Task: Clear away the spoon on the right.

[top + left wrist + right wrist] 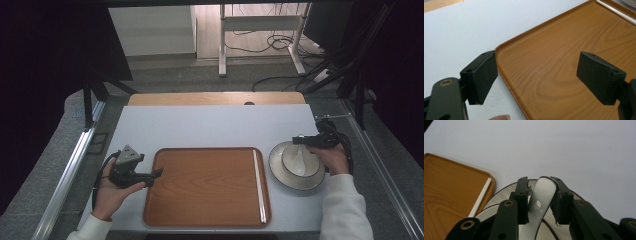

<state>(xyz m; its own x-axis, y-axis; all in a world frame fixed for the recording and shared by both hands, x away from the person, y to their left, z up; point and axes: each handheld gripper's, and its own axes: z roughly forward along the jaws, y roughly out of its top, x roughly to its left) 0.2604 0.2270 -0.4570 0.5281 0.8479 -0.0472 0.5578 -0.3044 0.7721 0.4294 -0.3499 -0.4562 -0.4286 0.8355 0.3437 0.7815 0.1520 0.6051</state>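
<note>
White porcelain sits between the right gripper's [541, 202] jaws: the spoon [539, 202] handle, clamped, its scoop in the bowl [300, 160] on the plate [280, 172]. The left gripper [536, 80] hangs wide open over the wooden tray's [564, 50] corner.

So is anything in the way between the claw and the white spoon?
No. The right claw already has the white ceramic spoon's handle between its two black pads, above the small white bowl on the grey-rimmed plate. Nothing visible sits between them.
</note>
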